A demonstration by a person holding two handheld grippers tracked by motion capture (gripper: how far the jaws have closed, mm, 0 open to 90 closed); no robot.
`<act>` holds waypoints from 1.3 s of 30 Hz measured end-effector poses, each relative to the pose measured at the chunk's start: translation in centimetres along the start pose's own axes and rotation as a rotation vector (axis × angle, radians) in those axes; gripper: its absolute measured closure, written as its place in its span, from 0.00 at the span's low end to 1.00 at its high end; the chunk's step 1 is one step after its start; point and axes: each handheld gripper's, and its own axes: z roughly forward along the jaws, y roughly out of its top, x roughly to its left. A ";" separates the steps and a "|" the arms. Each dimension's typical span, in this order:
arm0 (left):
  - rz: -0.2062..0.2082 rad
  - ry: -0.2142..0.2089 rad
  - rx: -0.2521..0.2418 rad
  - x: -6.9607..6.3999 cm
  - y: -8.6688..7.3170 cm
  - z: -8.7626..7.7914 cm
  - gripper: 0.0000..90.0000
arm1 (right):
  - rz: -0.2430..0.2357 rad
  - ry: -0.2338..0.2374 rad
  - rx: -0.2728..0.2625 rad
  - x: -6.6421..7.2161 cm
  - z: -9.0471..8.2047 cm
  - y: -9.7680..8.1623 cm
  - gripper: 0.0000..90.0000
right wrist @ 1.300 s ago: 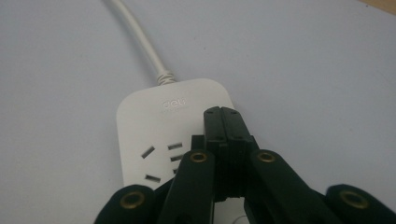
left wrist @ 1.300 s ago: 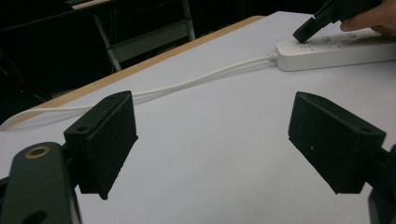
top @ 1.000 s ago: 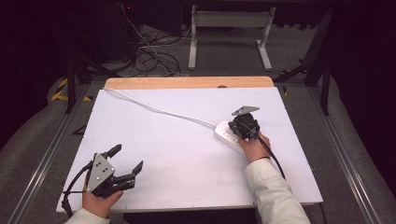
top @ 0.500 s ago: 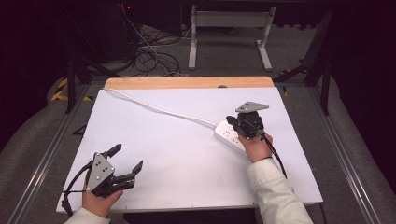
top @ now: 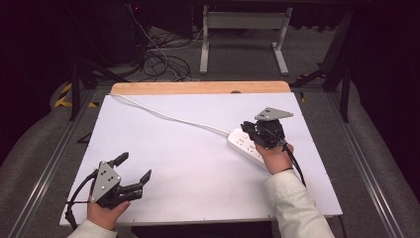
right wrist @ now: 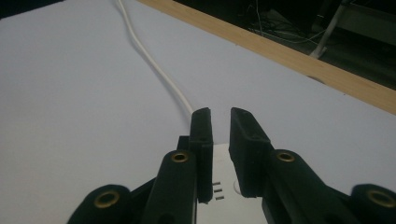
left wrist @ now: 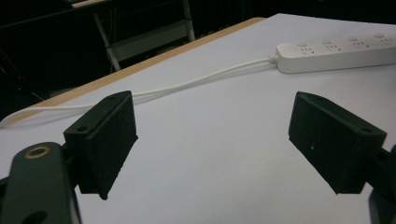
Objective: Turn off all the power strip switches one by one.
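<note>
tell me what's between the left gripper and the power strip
In the high view, only bare white tabletop lies between the left gripper and the power strip.

Soft overhead light is falling evenly on the white table (top: 198, 163), while the surrounding room is sitting in near darkness. Shadows are staying faint. Close jaws are blurring slightly in both gripper views.

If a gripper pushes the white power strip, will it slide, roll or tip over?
The power strip lies flat and long, so it would probably slide, not roll or tip. Its cord looks floppy and may drag behind. The smooth plastic may be slippery.
</note>
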 end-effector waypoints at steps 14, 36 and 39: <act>-0.006 0.008 -0.012 0.1 0.2 -0.5 0.17 | 0.002 0.095 -0.080 0.2 -4.3 0.5 0.46; -0.028 0.004 -0.016 0.1 0.2 -1.2 0.17 | -0.063 0.191 -0.173 0.8 -9.0 -3.3 0.10; -0.027 0.003 -0.012 0.1 0.1 -1.3 0.17 | -0.062 0.205 -0.185 0.8 -9.1 -4.1 0.06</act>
